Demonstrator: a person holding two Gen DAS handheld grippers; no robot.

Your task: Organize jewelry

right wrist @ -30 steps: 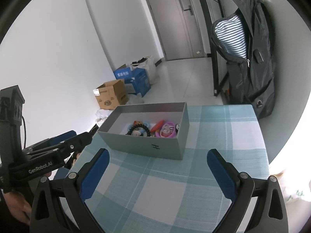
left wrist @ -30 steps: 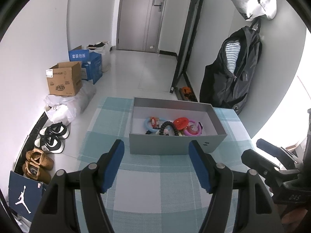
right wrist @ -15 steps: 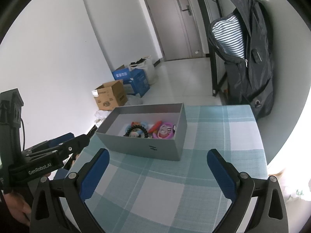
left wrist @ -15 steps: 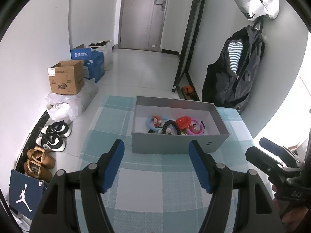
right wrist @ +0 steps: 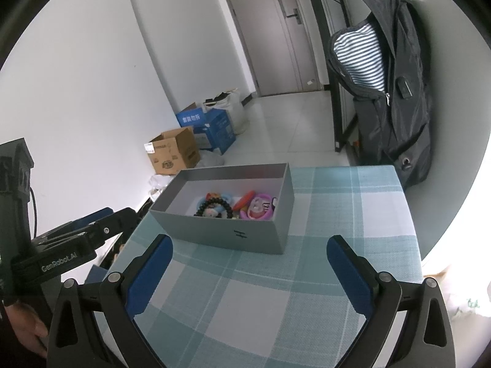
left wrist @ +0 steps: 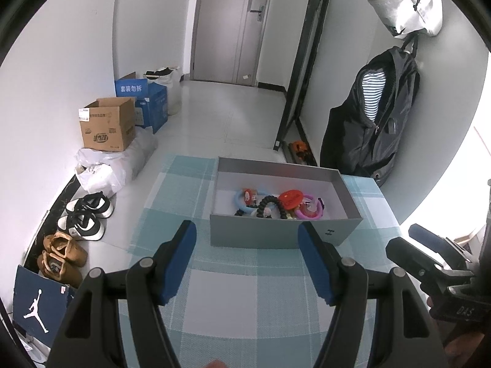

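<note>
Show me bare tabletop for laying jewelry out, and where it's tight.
Free: checked tablecloth from the grey box forward to both grippers' fingers, and the strip right of the box. Crowded: inside the box, bracelets piled against its near wall; its left end is bare.

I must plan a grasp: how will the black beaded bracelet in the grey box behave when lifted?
The black beaded bracelet lies in a bent arch, so it will probably droop. Its round beads may slip between pads. It overlaps neighbouring rings in the grey cardboard box, so it might drag them.
</note>
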